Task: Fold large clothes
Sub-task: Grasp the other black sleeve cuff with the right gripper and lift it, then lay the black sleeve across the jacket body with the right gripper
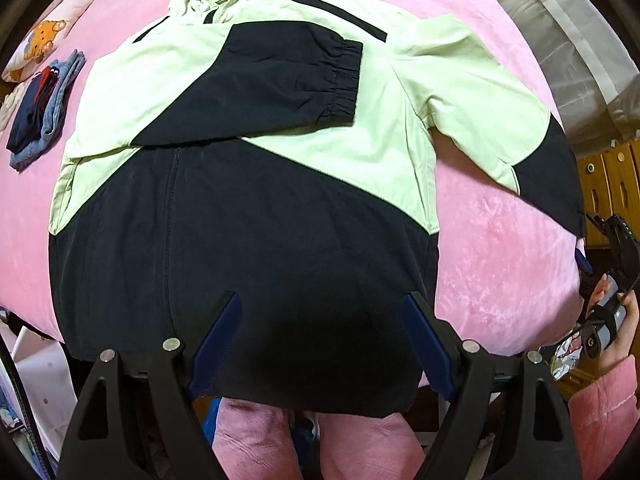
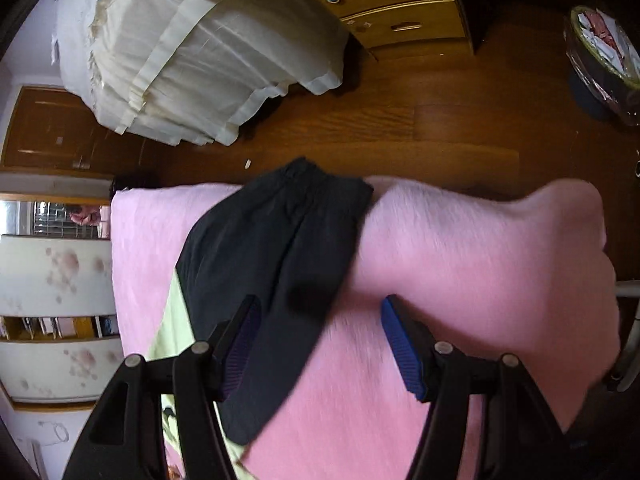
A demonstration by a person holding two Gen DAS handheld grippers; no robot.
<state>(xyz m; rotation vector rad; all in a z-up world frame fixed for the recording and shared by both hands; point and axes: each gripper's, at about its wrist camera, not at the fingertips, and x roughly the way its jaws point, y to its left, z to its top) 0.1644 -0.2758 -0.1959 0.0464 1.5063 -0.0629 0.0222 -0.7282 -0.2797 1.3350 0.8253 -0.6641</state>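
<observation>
A light green and black hooded jacket [image 1: 256, 200] lies flat on the pink bed cover [image 1: 500, 260]. One sleeve is folded across its chest, with the black cuff [image 1: 340, 80] at the middle. The other sleeve [image 1: 480, 112] spreads out to the right. My left gripper [image 1: 322, 312] hovers open above the black hem, touching nothing. A hand [image 1: 624, 320] holds the other gripper at the right edge. In the right wrist view, my right gripper [image 2: 320, 312] stands open over the spread sleeve's black end [image 2: 280, 260], whose cuff reaches the bed's edge. Its pads do not press the cloth.
A folded stack of dark and denim clothes [image 1: 44, 112] and a bear-print pillow [image 1: 48, 36] lie at the bed's left. Beyond the bed are a wooden floor [image 2: 440, 128], a cream curtain [image 2: 200, 60], wooden drawers [image 2: 384, 4] and a lined bin [image 2: 604, 52]. Pink-clad legs [image 1: 256, 440] stand at the near edge.
</observation>
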